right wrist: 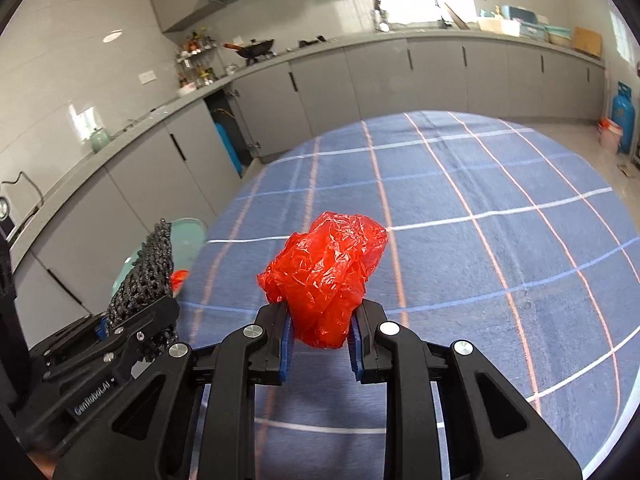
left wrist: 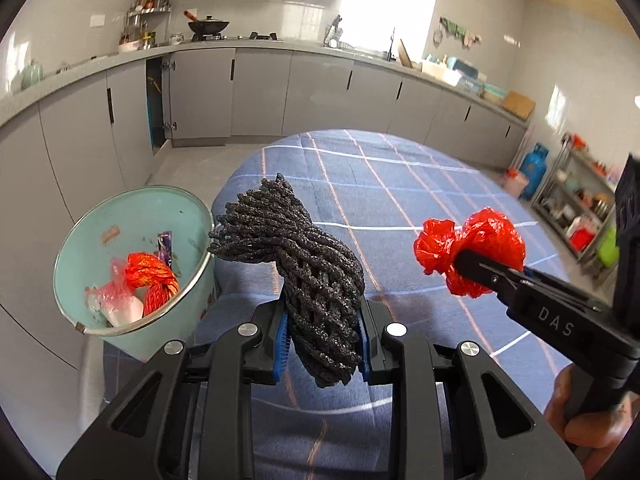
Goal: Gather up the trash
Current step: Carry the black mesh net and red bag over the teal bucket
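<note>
My left gripper is shut on a bundle of black rope, held above the blue plaid tablecloth just right of the pale green trash bin. The bin holds a red rope bundle and plastic scraps. My right gripper is shut on a crumpled red plastic bag, held above the table; it also shows in the left wrist view to the right. The black rope and the bin's rim show at the left of the right wrist view.
Grey kitchen cabinets run along the back with one door open. A wok sits on the stove. A blue gas cylinder and a metal shelf rack stand at the right.
</note>
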Demonstrator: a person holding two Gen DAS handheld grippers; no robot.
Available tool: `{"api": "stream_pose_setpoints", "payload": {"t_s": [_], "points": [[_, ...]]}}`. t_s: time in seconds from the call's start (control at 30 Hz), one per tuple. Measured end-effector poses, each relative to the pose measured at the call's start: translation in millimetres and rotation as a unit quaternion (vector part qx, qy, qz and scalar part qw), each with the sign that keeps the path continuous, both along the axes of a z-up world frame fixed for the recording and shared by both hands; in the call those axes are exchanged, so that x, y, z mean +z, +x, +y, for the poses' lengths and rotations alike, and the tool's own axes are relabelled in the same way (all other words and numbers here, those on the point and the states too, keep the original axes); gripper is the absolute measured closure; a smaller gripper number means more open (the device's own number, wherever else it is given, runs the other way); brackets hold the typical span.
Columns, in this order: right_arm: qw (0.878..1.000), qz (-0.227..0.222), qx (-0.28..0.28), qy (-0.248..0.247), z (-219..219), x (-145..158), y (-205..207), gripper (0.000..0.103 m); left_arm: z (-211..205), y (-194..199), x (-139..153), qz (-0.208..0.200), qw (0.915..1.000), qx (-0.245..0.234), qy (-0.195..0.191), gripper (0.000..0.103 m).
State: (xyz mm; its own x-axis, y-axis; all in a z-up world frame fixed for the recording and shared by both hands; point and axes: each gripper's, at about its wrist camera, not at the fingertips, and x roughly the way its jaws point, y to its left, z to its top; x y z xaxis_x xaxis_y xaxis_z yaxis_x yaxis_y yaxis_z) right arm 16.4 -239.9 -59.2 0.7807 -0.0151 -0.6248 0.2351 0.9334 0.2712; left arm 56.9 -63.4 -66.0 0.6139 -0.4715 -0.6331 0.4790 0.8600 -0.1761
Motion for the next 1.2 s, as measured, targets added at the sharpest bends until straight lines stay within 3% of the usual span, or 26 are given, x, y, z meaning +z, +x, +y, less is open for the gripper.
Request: {"api": "stream_pose_setpoints", "payload": {"t_s": [0.23, 0.63, 1.2], "points": [[0.999, -0.021, 0.032, -0.012, 27, 14, -2, 0.080, 32, -4, 17, -0.004, 0.9988, -0.006, -0.048, 0.077], [0.996, -0.016, 0.087, -0.026, 69, 16, 19, 0.079, 66, 18, 14, -0.010, 0.9962, 0.085, 0.013, 0.077], [0.990, -0.035, 0.135, -0.025, 117, 41, 66, 0.079, 102, 49, 41, -0.059, 0.9861, 0.144, 0.061, 0.077]]}}
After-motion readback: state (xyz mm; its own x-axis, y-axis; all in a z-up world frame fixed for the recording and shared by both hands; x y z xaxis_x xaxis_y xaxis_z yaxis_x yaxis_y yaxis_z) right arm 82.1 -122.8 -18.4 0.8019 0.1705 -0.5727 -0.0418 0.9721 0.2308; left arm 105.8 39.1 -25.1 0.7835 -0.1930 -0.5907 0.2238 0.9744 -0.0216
